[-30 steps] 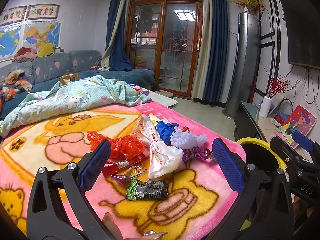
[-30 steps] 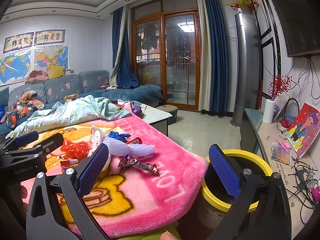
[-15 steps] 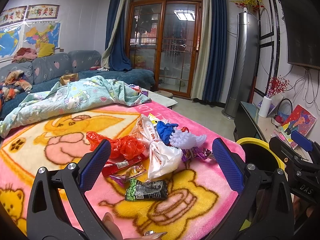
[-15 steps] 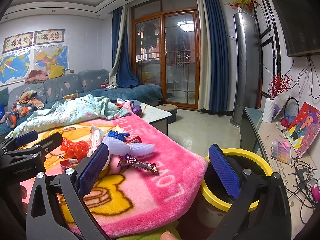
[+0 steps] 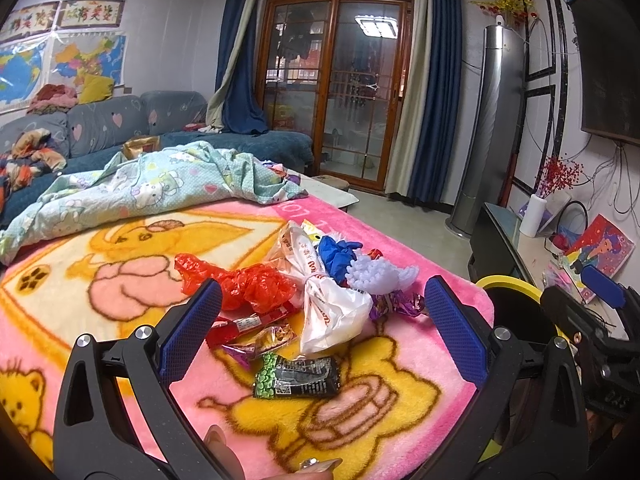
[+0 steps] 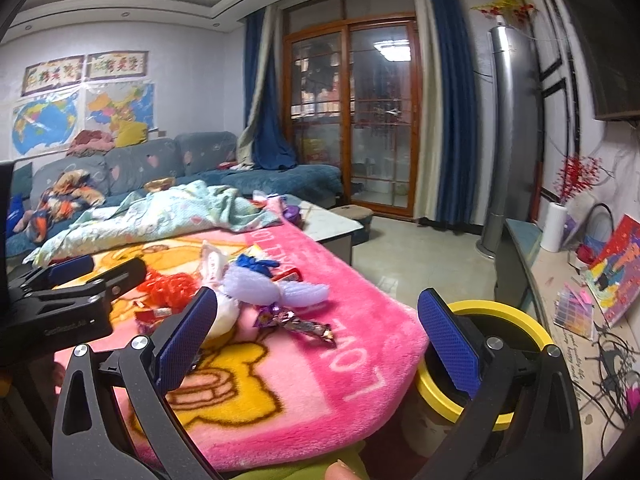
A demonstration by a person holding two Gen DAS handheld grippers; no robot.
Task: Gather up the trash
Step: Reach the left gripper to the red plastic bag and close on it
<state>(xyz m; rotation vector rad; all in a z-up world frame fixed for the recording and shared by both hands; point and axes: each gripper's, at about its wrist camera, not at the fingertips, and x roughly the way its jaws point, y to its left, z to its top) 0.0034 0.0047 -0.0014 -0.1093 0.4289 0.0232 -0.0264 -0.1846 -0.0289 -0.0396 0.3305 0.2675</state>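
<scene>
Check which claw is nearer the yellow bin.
Right. The right claw hangs open with one finger over the yellow bin rim; the left claw is open over the trash pile, farther off.

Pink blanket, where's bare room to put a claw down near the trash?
Bare pink blanket lies between the purple wrapper and the yellow bin, and left of the red bag. Around the white bag it is crowded.

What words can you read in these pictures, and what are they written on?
"LOVE", seen upside down: pink blanket.
Red print on the white plastic bag: too warped to read.
Label on the black-and-green wrapper: too small.
Marking on the left gripper: blurred.
Wall banners: unreadable.
</scene>
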